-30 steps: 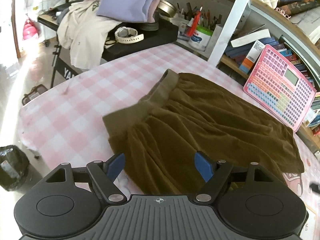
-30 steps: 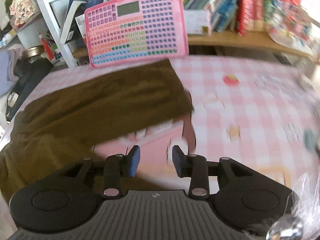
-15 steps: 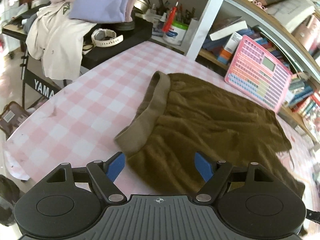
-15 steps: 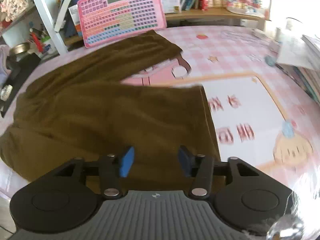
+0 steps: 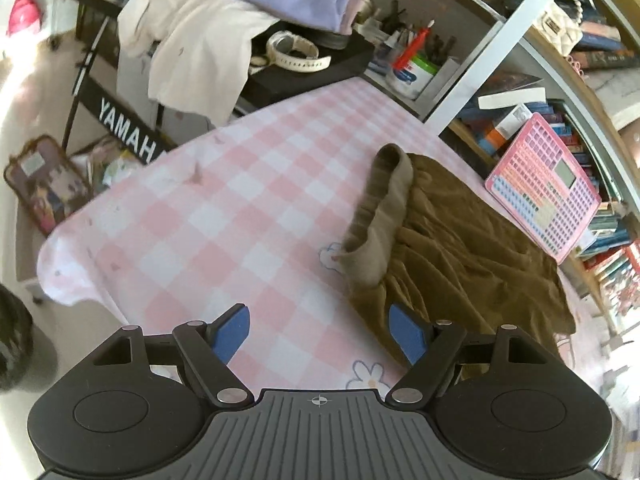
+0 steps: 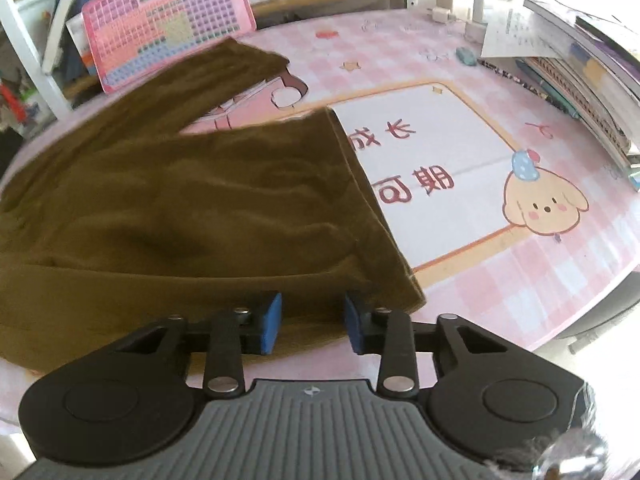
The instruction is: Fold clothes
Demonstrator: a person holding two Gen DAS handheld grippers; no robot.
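Observation:
Olive-brown shorts [image 5: 460,240] lie spread on the pink checked table cover [image 5: 224,216]; their grey waistband [image 5: 380,216] faces left. My left gripper [image 5: 320,334] is open and empty, just left of the shorts' near waistband corner. In the right wrist view the shorts [image 6: 180,208] show two leg openings; the near leg hem [image 6: 372,208] runs toward my right gripper [image 6: 314,320]. It is open, with the near edge of the fabric under and between its blue pads; nothing is gripped.
A pink toy keyboard [image 5: 544,184] leans on the bookshelf behind the shorts. A black keyboard with piled clothes [image 5: 208,32] stands at the table's far left. Books [image 6: 580,76] lie along the right edge. The table's left corner [image 5: 64,280] drops off.
The left gripper has swung left, so the shorts now sit to its right. The right gripper has moved closer over the near leg of the shorts.

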